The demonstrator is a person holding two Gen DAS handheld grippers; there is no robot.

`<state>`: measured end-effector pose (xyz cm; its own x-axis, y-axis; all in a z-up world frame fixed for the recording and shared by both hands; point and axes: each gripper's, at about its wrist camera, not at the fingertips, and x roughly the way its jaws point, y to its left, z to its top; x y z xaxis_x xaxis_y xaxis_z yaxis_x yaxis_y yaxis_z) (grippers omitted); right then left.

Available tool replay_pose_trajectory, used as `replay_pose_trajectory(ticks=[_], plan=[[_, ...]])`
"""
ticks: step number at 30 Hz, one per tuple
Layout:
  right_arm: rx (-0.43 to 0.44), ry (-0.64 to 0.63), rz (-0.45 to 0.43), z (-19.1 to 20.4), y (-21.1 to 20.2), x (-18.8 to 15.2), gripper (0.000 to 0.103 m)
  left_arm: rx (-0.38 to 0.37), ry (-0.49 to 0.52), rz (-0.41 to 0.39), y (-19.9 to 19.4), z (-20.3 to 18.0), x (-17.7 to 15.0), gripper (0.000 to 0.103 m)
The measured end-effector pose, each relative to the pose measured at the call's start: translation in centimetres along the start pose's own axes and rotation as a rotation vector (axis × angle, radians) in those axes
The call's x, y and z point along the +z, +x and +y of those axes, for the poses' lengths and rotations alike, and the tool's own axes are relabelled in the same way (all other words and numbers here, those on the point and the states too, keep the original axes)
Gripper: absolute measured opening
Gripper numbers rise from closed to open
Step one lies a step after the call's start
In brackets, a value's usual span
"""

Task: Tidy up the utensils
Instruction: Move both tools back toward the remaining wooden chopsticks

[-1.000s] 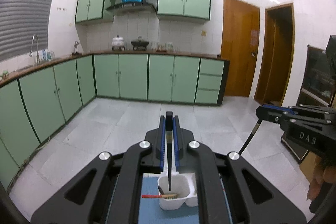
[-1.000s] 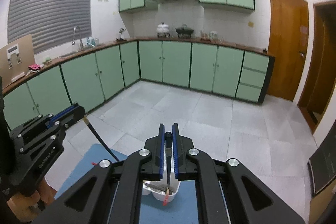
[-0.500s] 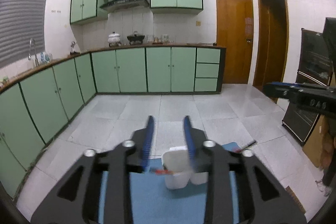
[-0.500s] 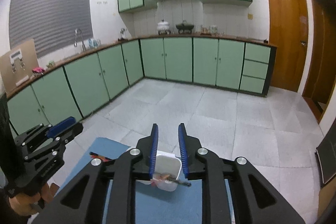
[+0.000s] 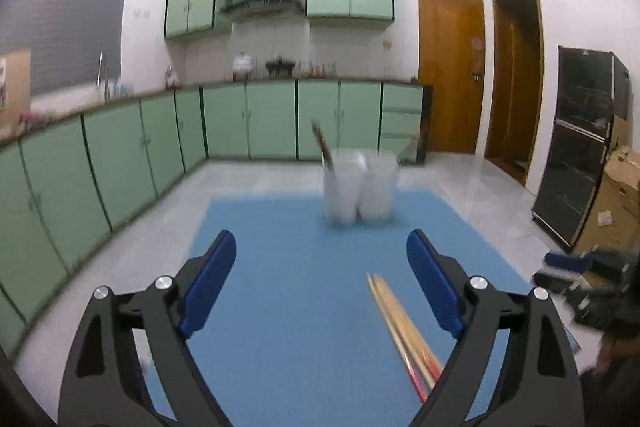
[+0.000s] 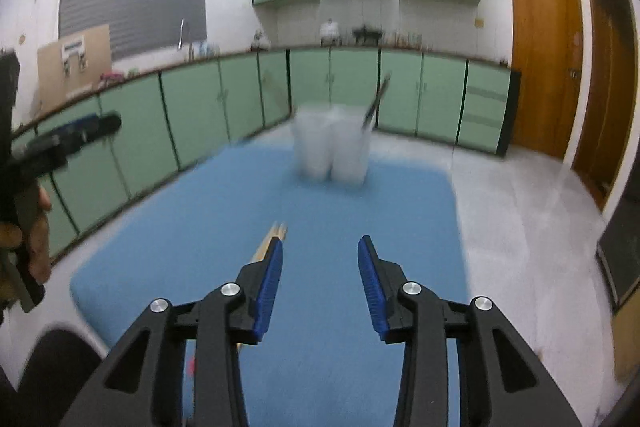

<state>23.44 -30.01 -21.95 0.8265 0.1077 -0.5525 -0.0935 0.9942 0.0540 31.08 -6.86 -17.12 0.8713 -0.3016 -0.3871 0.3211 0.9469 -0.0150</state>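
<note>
Both tools are spread wide and hold nothing: the left tool (image 5: 320, 281) and the right tool (image 6: 320, 277) hover low over the blue mat (image 5: 288, 291) covering the counter. At the mat's far end stands a pair of white plastic holder cups (image 5: 360, 185), touching side by side, with one dark utensil (image 5: 321, 143) leaning out of one of them. So part of the sorting looks done. Left to go, I'd judge: two pale wooden chopsticks with red ends (image 5: 400, 323) lying together on the mat, just beside the left tool's right finger.
</note>
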Motion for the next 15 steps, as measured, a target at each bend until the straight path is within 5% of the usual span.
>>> replay_pose_trajectory(ticks=[6,15], plan=[[0.027,-0.033,0.114,4.4,1.5,-8.0,0.039,0.005,-0.113,0.133,-1.5,0.6,-7.2,0.085],[0.031,-0.064,0.105,6.3,4.0,-8.1,0.038,0.026,-0.131,0.182,-2.0,1.9,-10.0,0.085]])
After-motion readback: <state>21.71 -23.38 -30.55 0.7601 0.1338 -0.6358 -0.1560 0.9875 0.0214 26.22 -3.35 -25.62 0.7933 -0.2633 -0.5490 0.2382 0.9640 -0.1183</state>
